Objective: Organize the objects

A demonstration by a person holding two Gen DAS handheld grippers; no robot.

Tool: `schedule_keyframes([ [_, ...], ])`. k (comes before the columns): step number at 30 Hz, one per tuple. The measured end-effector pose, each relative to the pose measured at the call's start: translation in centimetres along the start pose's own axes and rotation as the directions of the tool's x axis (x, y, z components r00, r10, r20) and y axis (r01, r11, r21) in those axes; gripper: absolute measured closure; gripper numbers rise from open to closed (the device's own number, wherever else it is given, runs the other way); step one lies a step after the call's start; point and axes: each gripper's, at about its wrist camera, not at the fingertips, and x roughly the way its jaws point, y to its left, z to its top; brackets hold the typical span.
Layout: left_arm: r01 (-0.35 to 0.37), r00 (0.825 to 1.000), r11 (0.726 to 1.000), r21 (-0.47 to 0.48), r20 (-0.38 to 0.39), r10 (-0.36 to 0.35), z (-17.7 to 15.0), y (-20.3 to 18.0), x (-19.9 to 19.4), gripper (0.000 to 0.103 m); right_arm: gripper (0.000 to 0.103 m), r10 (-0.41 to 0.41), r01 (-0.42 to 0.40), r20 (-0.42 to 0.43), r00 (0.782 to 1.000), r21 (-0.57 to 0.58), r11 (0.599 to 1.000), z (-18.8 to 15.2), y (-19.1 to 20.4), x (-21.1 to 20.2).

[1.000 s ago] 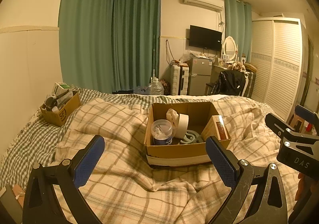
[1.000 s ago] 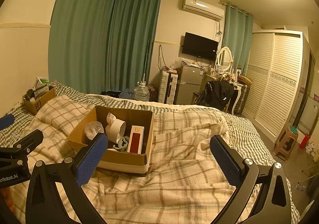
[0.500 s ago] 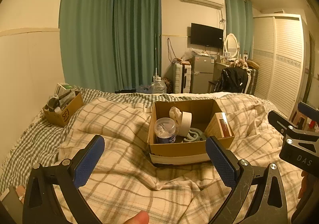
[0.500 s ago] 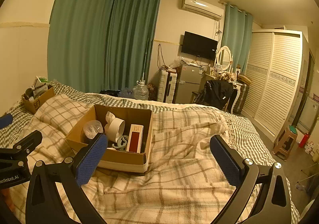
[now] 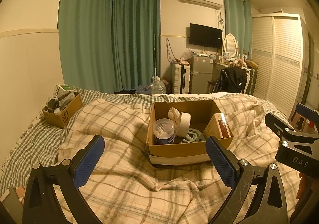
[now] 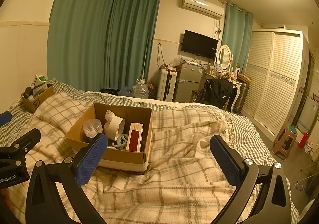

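An open cardboard box (image 5: 179, 149) (image 6: 119, 157) sits on the plaid blanket in the middle of the bed. It holds a clear cotton-swab jar (image 5: 163, 131) (image 6: 92, 127), a white tape roll (image 5: 184, 124) (image 6: 116, 126), a crumpled white wad (image 5: 173, 113), a pale blue hook-shaped piece (image 5: 191, 136) (image 6: 121, 140) and a white-and-red carton (image 5: 220, 127) (image 6: 135, 137). My left gripper (image 5: 154, 161) is open and empty, just short of the box. My right gripper (image 6: 159, 160) is open and empty, to the right of the box.
A smaller cardboard box (image 5: 62, 113) (image 6: 36, 100) full of items sits at the bed's far left corner by the wall. Beyond the bed are curtains, a water jug (image 5: 157, 86), a fridge, a chair with a black jacket and a wardrobe. A stool (image 6: 285, 140) stands on the floor right.
Both grippers have stayed open and shifted only slightly. A fingertip seen at the bottom of the left wrist view half a second ago is gone.
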Motion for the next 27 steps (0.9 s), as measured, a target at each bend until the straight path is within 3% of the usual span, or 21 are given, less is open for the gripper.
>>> schedule_keyframes([
  [27,-0.019,1.0,1.0,0.002,-0.008,0.019,0.03,-0.18,0.09,0.0,0.001,0.004,-0.004,-0.01,1.0,0.0,1.0,-0.21,0.13,0.23],
])
